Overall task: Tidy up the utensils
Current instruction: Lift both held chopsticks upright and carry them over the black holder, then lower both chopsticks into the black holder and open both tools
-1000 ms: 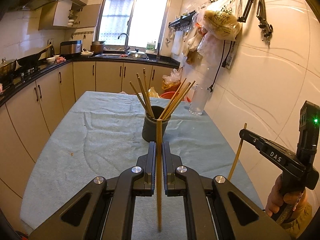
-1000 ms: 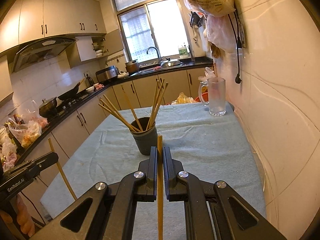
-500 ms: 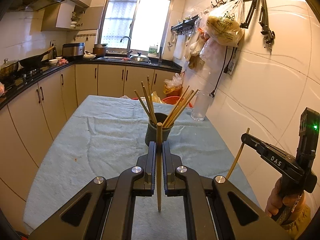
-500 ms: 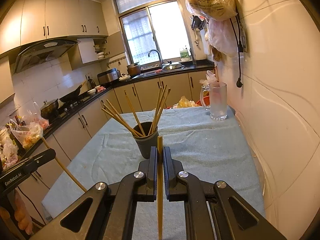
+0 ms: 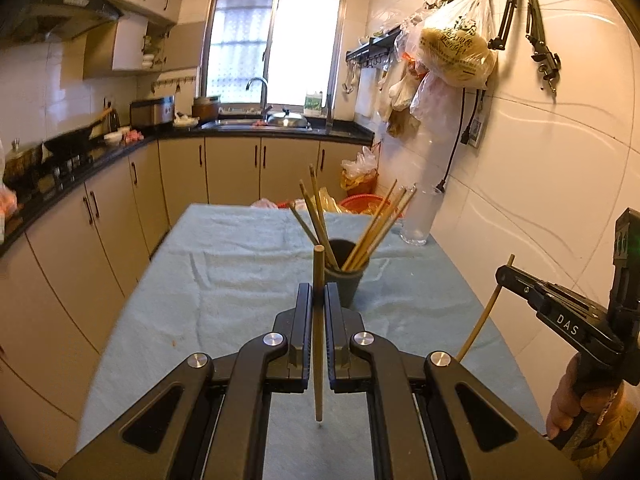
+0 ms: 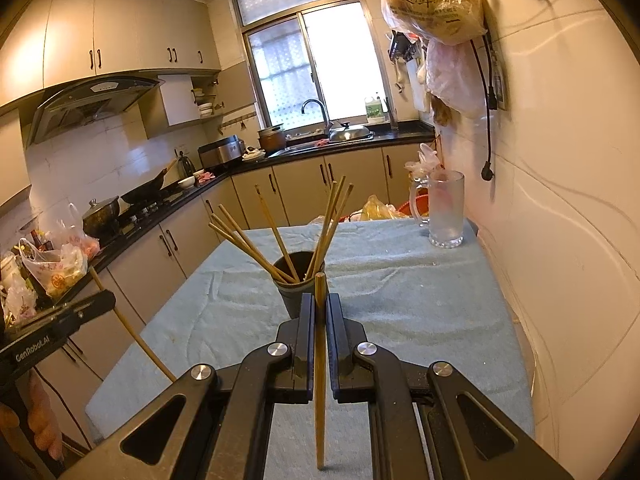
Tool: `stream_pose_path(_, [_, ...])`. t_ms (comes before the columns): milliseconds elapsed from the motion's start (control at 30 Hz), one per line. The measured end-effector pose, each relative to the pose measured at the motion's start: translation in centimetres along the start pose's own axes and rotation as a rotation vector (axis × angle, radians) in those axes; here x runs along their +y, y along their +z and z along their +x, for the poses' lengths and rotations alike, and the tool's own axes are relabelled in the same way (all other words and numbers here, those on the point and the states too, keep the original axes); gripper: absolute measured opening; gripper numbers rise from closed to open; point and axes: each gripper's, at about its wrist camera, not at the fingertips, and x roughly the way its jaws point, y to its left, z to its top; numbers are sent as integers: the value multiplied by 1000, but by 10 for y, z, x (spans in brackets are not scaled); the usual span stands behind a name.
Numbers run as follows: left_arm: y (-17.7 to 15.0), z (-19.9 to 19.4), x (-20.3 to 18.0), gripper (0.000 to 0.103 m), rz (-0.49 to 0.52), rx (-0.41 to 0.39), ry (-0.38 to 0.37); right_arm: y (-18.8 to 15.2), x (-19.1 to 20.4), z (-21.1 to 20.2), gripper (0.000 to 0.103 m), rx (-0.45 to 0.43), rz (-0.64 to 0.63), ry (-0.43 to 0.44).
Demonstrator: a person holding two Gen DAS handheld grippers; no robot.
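My left tool [image 5: 319,300] was clamped tight on one upright chopstick [image 5: 318,320], and my right tool [image 6: 319,312] pinched another chopstick [image 6: 320,360] the same way. The table [image 5: 240,272], draped in pale blue towelling, ran toward the window [image 5: 276,44]. The dark cup [image 5: 345,276] of chopsticks stood mid-table, a glass mug [image 6: 445,212] near the far right corner by the tiled wall [image 6: 560,240].

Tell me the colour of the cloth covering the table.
Light blue towelling cloth, clearest in the right wrist view.
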Motion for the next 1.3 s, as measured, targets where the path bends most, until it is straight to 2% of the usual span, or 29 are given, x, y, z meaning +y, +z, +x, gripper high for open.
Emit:
stream_pose_path(233, [21,11,-3,5,80,-21,21,17,5,15,6,8,10,18])
stream_pose_path(533, [32,46,-10,5,151,30,59,35,12,32,6,-1,3,19])
stream_pose_path(1100, [33,66,-5,5,143,79,47,41,8,45,6,5,13,16])
stream_pose_path(1300, [34,62,-4,5,132,82,15,44,4,46,6,1,30,17])
